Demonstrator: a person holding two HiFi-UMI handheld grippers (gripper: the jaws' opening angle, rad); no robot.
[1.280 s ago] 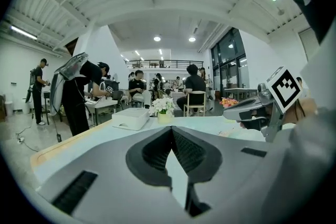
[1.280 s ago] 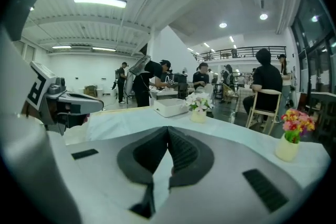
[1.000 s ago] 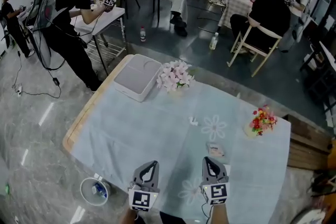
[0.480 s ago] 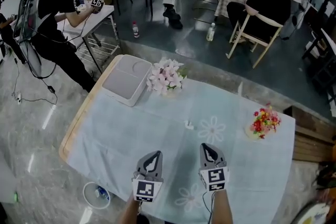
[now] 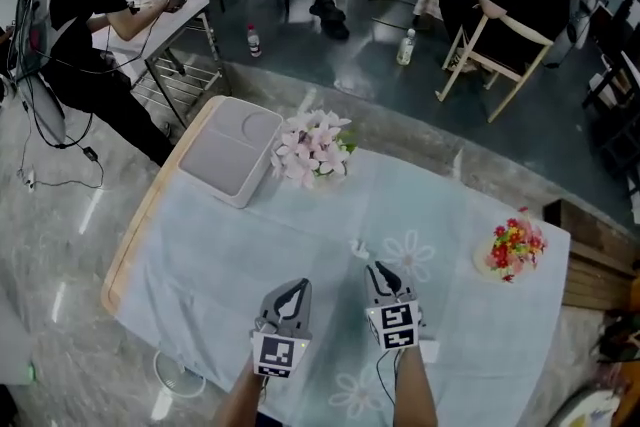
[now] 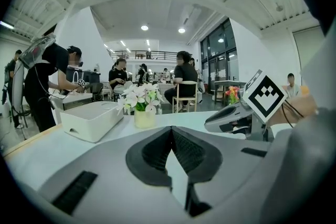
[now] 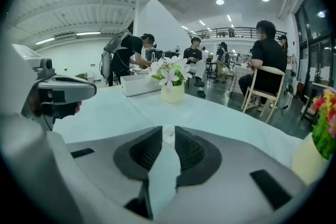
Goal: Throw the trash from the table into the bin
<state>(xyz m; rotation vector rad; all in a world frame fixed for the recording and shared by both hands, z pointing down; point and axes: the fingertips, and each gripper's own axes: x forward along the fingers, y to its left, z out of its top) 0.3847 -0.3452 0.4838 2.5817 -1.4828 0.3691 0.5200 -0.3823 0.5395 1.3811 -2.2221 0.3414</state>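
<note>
The bin [image 5: 178, 378] is waiting on the floor beside the tabletop [image 5: 230, 260]. The left gripper [image 5: 296, 287] is hovering clenched and empty. The right gripper [image 5: 379, 268] is parting its jaws, gripping nothing, with the white scrap [image 5: 358, 247] lying just ahead on the tabletop, not yet picked up.

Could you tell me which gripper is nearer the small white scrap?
Right. The right gripper, jaws just opening and empty, has the white scrap just beyond its tips; the left gripper sits further back, to the scrap's left.
</note>
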